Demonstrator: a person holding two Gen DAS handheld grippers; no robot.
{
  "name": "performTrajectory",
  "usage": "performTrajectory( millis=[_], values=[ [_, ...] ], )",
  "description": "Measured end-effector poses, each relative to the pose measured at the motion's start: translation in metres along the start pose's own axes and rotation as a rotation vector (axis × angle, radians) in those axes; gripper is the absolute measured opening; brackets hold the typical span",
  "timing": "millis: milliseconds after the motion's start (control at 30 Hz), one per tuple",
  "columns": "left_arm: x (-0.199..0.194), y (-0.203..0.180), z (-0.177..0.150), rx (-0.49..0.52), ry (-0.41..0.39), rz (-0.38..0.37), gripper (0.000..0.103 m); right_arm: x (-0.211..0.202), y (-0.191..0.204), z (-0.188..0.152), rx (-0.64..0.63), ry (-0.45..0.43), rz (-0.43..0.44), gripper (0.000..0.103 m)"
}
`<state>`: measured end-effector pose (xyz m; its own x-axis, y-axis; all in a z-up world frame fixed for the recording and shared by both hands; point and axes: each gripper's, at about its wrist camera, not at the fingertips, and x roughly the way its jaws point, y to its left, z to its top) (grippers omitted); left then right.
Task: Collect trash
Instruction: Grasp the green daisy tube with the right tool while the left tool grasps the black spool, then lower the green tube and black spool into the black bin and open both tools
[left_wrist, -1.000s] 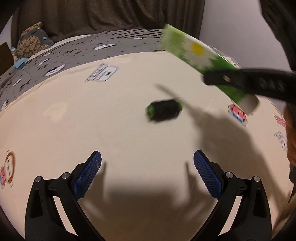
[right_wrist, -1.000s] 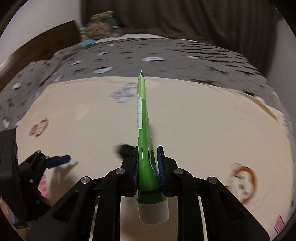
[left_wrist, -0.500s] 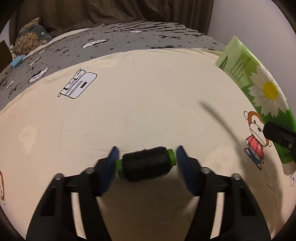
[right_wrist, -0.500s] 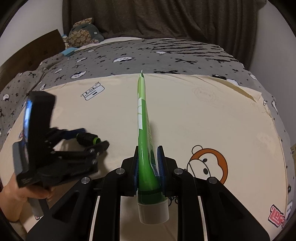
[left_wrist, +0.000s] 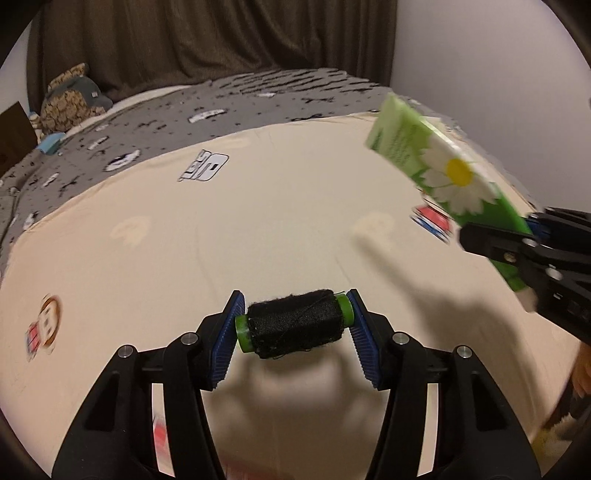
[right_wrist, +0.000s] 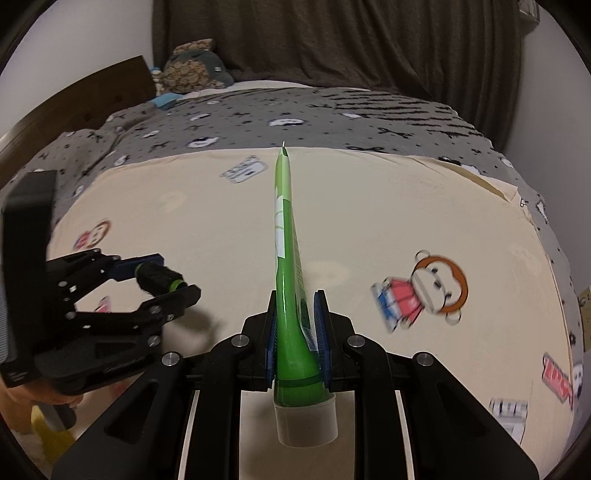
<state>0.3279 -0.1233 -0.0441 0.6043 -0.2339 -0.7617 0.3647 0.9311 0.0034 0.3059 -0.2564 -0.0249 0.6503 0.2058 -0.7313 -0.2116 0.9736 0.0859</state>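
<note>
My left gripper (left_wrist: 293, 321) is shut on a spool of black thread (left_wrist: 293, 326) with green ends, its blue pads pressing on both ends, and holds it above the cream sheet (left_wrist: 280, 229). The right wrist view shows the same spool (right_wrist: 159, 277) in that gripper at the left. My right gripper (right_wrist: 295, 328) is shut on a flat green tube (right_wrist: 286, 258) with a white cap, its crimped end pointing away. In the left wrist view the tube (left_wrist: 443, 173) shows a daisy print at the right, clamped by the right gripper (left_wrist: 532, 236).
A cream sheet with cartoon monkey prints (right_wrist: 424, 291) covers the near part of the bed. Beyond it lies a grey patterned duvet (right_wrist: 295, 118), with a stuffed toy (right_wrist: 192, 66) near the headboard. Dark curtains (left_wrist: 203, 40) hang behind. A hand (right_wrist: 33, 391) holds the left gripper.
My left gripper came down over the spool, shut on it and lifted it off the sheet. The right gripper kept its grip on the tube while shifting sideways.
</note>
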Motion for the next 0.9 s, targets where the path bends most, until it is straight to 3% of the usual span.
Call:
performTrajectory(
  millis=[133,367,600,900],
  values=[
    [-0.056,-0.006,-0.041,0.018,-0.036,-0.002,0.053,-0.034,0.030,-0.030,-0.014,-0.031,0.027,0.019],
    [-0.121,-0.013,-0.110,0.018,-0.075,-0.027,0.053,-0.080,0.068,-0.089,-0.010,-0.071,0.086,0.019],
    [-0.151,-0.022,-0.176,0.008,-0.067,-0.043,0.053,-0.111,0.089,-0.157,0.004,-0.092,0.098,0.019],
    [-0.146,-0.043,-0.255,-0.017,-0.002,-0.091,0.053,-0.122,0.095,-0.240,0.049,-0.083,0.096,0.017]
  ],
)
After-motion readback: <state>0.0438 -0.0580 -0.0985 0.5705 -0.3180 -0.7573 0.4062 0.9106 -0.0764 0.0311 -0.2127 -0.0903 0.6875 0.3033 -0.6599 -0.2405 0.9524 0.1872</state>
